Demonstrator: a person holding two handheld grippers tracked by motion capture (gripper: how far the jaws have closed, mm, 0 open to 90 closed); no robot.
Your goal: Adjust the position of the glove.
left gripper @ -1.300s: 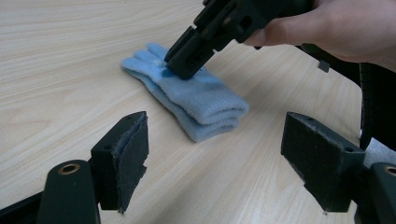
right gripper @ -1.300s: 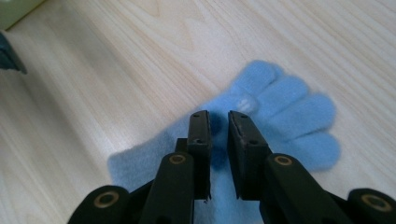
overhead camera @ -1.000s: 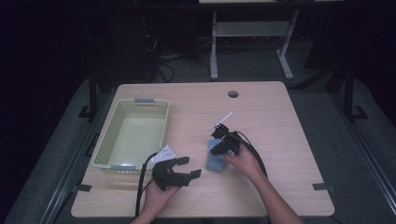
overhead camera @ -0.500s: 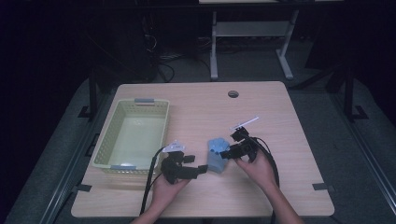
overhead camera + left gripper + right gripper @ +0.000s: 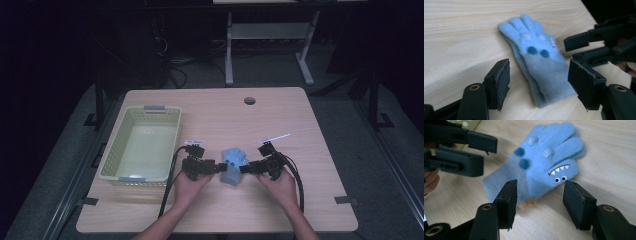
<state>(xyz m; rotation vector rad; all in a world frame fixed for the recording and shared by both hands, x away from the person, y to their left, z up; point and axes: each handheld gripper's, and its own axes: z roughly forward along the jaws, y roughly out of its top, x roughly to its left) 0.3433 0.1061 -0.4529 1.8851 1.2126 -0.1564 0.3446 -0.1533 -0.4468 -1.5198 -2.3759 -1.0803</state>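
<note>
Near the front edge of the surface, a small blue glove lies flat between the two hands, well apart from the pale green basket off to the person's left. A second ago the right claw had the glove pinched and lifted; now the glove is down on the wood and that claw's jaws stand apart with nothing pressed between them, its pads flanking the thumb side where a little toothy face is stitched. Its jaws have just been opening and have settled at a middling gap. The left claw has slid in from the basket side toward the cuff, and its jaws have just been closing from wide to somewhat narrower; in the left gripper view the cuff sits between the pads, but they do not seem to be pressing on it yet. I read this as a handover by way of the surface: the right has let go, the left is about to take the cuff, and the basket looks like the likely destination.
</note>
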